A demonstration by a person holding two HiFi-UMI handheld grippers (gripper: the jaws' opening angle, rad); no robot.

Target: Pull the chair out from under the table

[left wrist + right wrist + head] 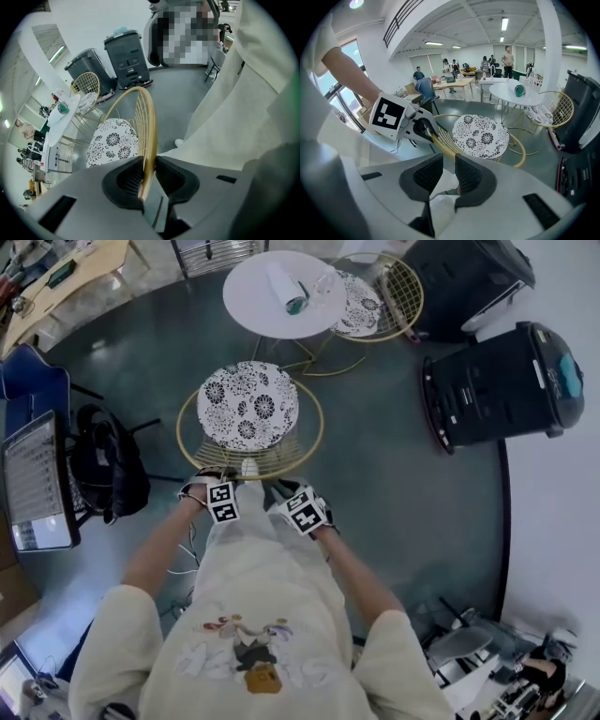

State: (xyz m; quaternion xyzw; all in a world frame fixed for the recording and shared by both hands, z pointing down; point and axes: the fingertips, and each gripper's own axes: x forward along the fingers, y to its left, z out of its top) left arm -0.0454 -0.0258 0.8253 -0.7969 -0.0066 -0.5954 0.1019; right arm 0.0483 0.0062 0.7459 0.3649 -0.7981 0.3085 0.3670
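The chair has a gold wire frame and a black-and-white floral cushion (247, 404). It stands on the dark floor just in front of me, a little short of the round white table (246, 287). My left gripper (219, 479) is shut on the gold rim (148, 123) at the chair's back; in the left gripper view the rim runs straight between the pads (149, 164). My right gripper (286, 489) holds the same rim further right. In the right gripper view that rim (440, 139) runs into its narrow jaw gap (445, 158). The left gripper (417, 127) also shows there.
A second wire chair (375, 301) sits tucked at the table's far right. Two black bins (497, 381) (464, 277) stand to the right. At the left are a black backpack (108, 470), a screen (37, 484) and a blue chair (33, 381). People stand far off in the room.
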